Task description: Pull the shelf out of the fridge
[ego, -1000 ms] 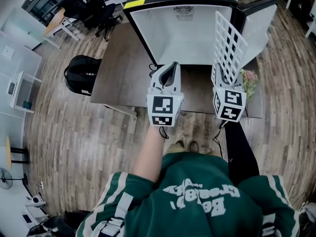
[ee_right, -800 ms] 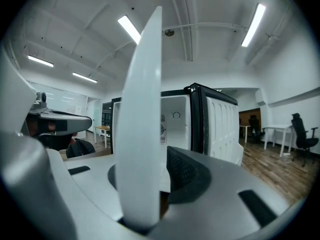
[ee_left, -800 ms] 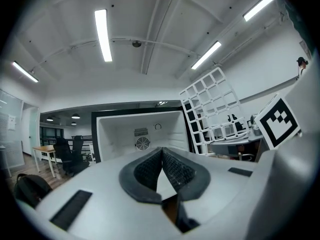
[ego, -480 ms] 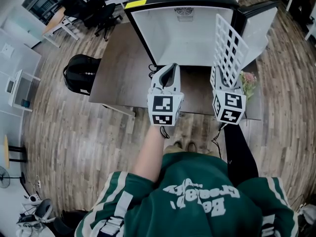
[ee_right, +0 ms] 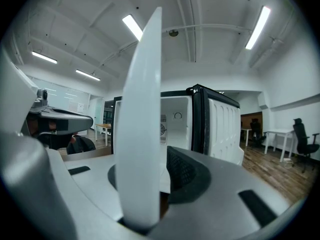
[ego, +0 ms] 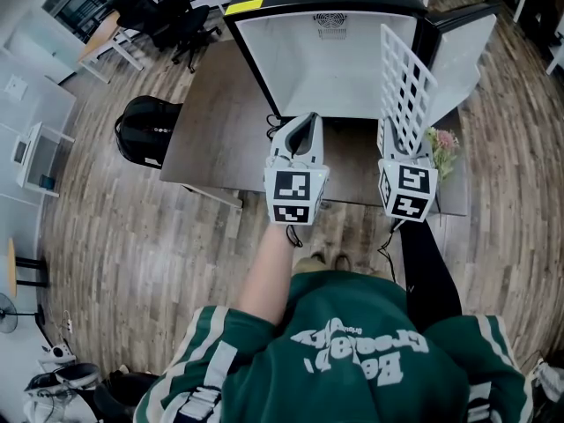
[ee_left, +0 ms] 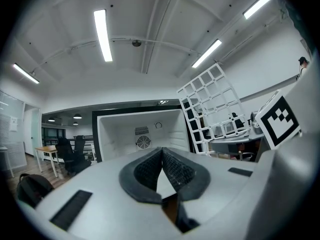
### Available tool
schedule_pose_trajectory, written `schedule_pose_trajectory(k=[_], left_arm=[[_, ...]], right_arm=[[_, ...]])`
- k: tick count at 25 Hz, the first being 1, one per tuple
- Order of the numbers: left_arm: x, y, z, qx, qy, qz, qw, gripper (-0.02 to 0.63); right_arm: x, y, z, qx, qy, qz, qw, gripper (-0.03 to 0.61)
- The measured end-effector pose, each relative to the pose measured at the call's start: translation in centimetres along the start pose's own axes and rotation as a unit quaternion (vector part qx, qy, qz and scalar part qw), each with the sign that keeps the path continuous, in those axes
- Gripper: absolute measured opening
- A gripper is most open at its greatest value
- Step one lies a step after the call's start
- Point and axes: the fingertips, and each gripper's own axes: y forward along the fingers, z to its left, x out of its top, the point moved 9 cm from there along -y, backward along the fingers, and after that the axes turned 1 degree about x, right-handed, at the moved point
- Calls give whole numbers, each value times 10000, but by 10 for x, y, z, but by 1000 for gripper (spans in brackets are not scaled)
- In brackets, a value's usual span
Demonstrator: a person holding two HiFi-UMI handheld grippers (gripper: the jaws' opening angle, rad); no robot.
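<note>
**A:** Item: shelf [ego: 407, 86]. Is any change recorded?

**B:** None. It is held as a second ago: upright on edge, clear of the fridge [ego: 326, 60], at the right of the open cabinet. Its near edge is clamped by the right gripper [ego: 394, 144]. The left gripper [ego: 302, 126] is kept closed on nothing. The pull-out is judged done.

**A:** Surface and room?

**B:** The fridge is stood on a brown table [ego: 220, 130], with flowers [ego: 443, 139] at its right edge. A black backpack [ego: 145, 130] is set left on the wood floor [ego: 132, 254]. Office chairs [ego: 167, 11] are seen far left.
</note>
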Motion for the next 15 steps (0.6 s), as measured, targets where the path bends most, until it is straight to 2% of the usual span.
schedule_pose_trajectory(k=[15], left_arm=[[4, 3, 2, -8, 126, -66, 9999, 17]], right_arm=[[8, 6, 5, 116, -75, -195, 9997, 87]])
